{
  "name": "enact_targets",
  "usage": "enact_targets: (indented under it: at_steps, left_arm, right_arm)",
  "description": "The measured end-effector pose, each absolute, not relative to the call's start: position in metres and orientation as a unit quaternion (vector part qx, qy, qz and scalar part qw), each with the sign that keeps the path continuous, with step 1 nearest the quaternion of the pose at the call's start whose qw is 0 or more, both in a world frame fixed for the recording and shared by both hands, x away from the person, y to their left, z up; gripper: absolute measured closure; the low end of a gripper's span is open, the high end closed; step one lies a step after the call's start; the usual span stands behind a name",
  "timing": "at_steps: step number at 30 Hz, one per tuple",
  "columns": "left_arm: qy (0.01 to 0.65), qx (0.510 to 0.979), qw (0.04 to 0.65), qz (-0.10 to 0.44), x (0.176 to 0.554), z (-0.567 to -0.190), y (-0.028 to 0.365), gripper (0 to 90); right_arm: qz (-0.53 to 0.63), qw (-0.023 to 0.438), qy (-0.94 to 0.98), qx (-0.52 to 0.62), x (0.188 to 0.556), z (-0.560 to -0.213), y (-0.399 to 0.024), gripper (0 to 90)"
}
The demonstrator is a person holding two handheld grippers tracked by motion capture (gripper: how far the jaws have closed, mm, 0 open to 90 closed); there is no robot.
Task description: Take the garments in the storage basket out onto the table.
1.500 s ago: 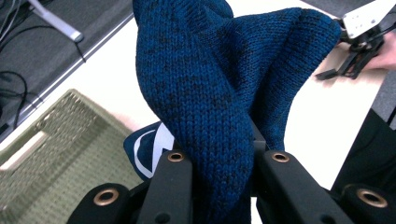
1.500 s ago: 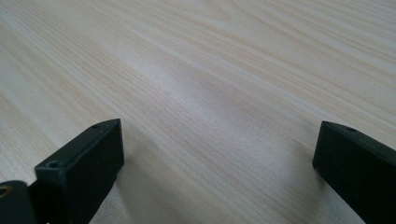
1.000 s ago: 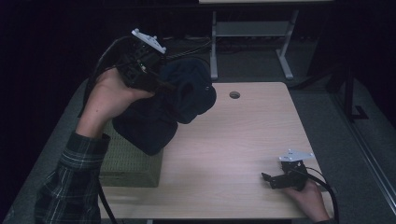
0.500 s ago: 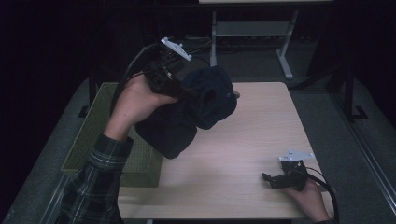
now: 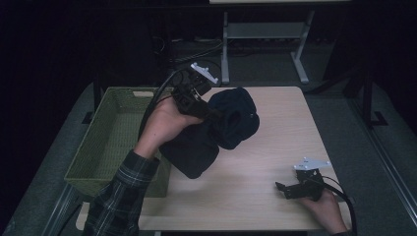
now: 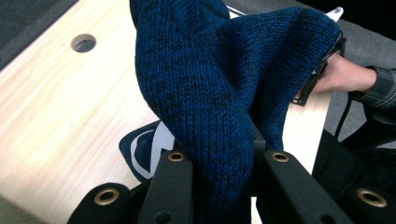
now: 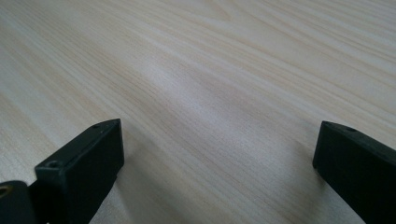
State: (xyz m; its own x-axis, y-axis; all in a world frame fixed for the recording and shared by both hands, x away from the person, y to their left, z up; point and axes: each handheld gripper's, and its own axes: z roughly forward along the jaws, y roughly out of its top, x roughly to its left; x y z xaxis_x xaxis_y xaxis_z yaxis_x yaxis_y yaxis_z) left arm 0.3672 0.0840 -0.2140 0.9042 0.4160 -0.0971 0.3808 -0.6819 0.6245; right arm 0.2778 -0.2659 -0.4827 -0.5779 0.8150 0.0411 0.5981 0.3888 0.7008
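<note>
Left gripper (image 5: 212,114), clamped on the dark blue knit garment (image 5: 211,132), has swung it from over the wicker basket (image 5: 105,147) down toward the table (image 5: 275,142); right gripper (image 5: 281,188) idle, jaws apart.

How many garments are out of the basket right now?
1. A dark blue knit hangs from the left claw above the table, beside the basket. A printed patch under it may belong to it or to a second item.
</note>
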Motion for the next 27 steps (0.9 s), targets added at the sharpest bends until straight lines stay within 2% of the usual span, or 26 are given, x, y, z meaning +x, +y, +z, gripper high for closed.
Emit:
enact_targets:
  at_steps: [20,27]
  left_arm:
    - [0.186,0.911,0.364,-0.056,0.355,-0.275,0.027,79.1]
    - [0.189,0.909,0.366,-0.072,0.356,-0.299,0.020,79.1]
  right_arm:
    - [0.345,0.158,0.819,0.430,0.278,-0.483,-0.266,1.5]
    - [0.345,0.158,0.819,0.430,0.278,-0.483,-0.266,1.5]
